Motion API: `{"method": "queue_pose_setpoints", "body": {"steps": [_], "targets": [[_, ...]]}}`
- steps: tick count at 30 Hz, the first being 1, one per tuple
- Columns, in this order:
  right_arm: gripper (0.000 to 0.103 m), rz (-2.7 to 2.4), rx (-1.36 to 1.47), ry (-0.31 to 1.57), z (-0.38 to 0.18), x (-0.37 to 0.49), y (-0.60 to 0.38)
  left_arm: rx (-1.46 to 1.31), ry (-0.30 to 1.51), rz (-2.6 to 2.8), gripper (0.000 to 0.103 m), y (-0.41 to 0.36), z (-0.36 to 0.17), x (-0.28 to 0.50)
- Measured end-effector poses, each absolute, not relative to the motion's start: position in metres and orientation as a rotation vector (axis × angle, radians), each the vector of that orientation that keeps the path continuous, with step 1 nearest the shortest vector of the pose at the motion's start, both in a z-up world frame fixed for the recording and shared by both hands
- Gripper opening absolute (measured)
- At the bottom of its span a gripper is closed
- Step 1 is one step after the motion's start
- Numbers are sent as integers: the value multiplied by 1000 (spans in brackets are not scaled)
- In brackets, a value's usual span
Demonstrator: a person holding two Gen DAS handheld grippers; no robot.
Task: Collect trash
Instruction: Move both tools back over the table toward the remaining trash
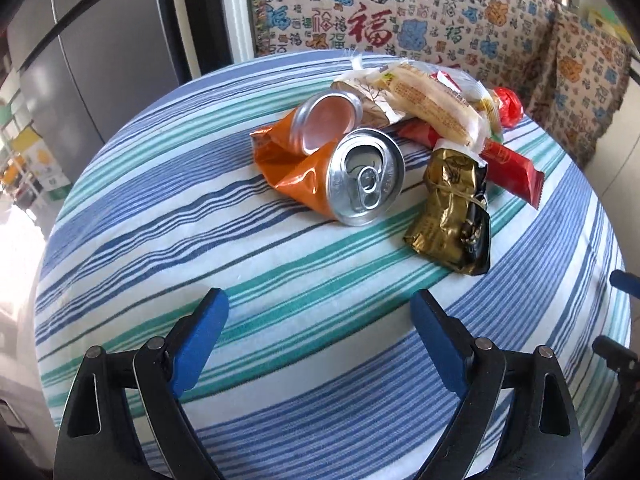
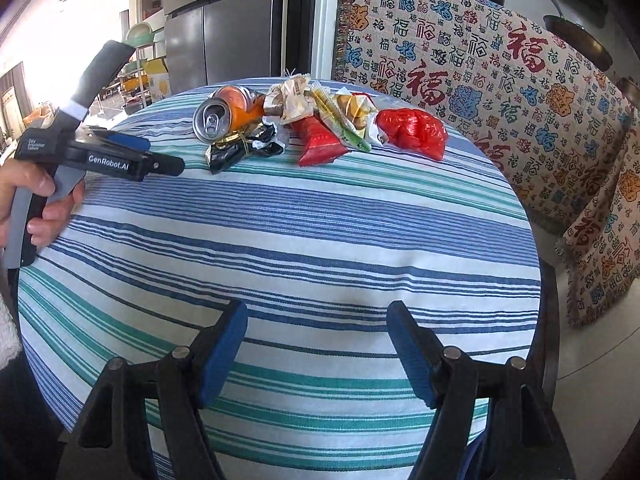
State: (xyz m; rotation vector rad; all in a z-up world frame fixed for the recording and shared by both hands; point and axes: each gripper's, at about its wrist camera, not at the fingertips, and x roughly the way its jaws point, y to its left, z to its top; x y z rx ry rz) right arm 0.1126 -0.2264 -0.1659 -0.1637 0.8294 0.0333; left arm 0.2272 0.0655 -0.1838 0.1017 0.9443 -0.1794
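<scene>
A pile of trash lies at the far side of the round striped table (image 1: 280, 280). In the left wrist view I see a crushed orange can (image 1: 340, 168), a gold and black wrapper (image 1: 452, 216), a red wrapper (image 1: 508, 168), a pale snack wrapper (image 1: 428, 100) and a red plastic bag (image 1: 508, 108). My left gripper (image 1: 320, 312) is open and empty, a short way in front of the can. In the right wrist view the can (image 2: 224, 114), red wrapper (image 2: 318, 140) and red bag (image 2: 414, 132) lie far ahead. My right gripper (image 2: 318, 324) is open and empty over the near table. The left gripper also shows in the right wrist view (image 2: 160, 156).
A sofa with a patterned throw (image 2: 500, 80) stands behind and right of the table (image 2: 320, 240). A grey fridge (image 2: 224, 20) stands behind on the left. Shelves with boxes (image 1: 32, 160) are at the far left.
</scene>
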Motion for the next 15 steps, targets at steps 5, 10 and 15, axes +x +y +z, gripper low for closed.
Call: {"method": "queue_pose_setpoints", "body": {"steps": [5, 10, 15], "targets": [[74, 39, -169, 830, -167, 114, -226, 91, 950, -160, 102, 52, -186, 253], [74, 46, -160, 826, -168, 116, -224, 80, 947, -131, 103, 34, -186, 272], [74, 51, -150, 824, -168, 118, -223, 28, 945, -48, 102, 31, -186, 288]]}}
